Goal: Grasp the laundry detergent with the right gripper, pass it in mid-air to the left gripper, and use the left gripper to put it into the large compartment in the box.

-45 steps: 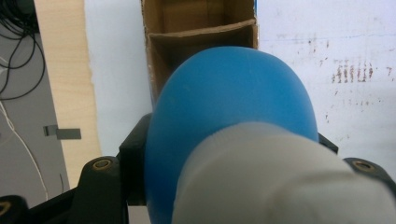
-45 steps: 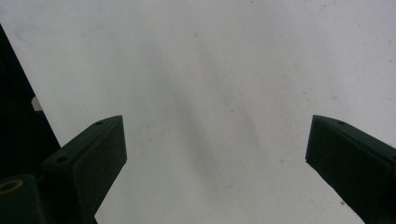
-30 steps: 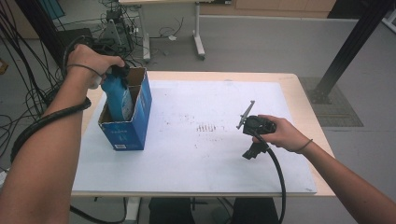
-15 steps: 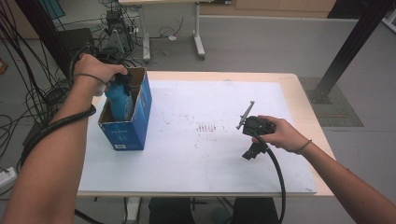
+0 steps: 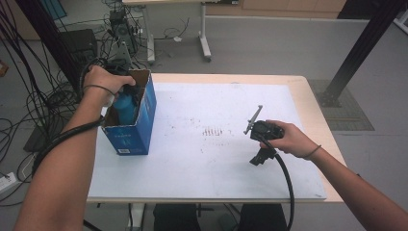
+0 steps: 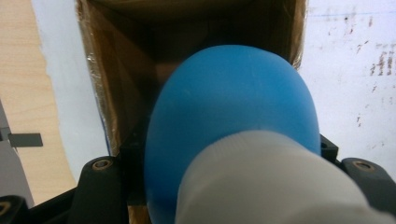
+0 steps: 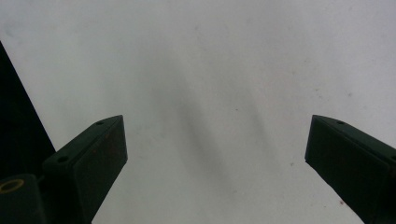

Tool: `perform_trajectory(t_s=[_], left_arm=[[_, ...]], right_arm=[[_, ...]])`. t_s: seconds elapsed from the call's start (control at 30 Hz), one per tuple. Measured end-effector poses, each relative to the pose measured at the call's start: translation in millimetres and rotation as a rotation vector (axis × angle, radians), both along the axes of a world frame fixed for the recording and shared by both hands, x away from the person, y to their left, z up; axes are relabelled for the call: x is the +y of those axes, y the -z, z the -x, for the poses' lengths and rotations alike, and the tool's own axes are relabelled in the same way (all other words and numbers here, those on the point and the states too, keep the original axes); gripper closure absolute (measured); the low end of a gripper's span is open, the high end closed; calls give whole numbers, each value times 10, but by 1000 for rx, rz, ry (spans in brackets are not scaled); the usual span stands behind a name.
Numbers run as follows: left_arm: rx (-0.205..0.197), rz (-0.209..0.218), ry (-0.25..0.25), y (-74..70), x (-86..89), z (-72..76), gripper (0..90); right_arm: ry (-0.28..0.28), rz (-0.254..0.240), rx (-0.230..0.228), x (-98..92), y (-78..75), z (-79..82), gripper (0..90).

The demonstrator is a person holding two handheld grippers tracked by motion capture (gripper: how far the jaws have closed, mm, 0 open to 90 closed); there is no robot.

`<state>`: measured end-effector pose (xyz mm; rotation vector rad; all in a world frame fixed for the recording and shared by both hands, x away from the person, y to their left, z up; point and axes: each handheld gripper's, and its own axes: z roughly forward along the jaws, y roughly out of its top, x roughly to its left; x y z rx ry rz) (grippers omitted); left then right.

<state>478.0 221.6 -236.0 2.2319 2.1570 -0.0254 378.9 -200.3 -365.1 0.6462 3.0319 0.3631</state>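
My left gripper (image 5: 126,91) hung over the open top of the blue cardboard box (image 5: 132,137), its jaws pinching a blue bottle (image 5: 124,108) with a whitish neck; the bottle pointed down into the box, its body already below the rim and its neck up at my jaws; in the left gripper view the bottle (image 6: 233,121) bulged between the two black jaws, with the brown inner walls of the box (image 6: 116,70) around it; whether its base touched the bottom of the box I could not tell; my left hand (image 5: 103,82) wrapped the gripper from the far left side of the box, and the cable trailed down along my forearm.

The box stood upright near the left end of the white sheet (image 5: 202,168) that covered the table (image 5: 315,103), well apart from my other hand.

My right gripper (image 5: 256,120) rested low over the sheet toward the right side, held in my right hand (image 5: 288,139); its jaws were spread wide with nothing between them, and in the right gripper view they framed bare, faintly smudged white sheet (image 7: 210,93); its cable ran back toward the near edge of the table.
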Motion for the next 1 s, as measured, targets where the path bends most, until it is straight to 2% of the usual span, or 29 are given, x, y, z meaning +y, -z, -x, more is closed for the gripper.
perform_trajectory(t_s=[1.0], left_arm=[[51,11,-15,392,97,35,376]], right_arm=[[2,2,8,2,35,8,53]])
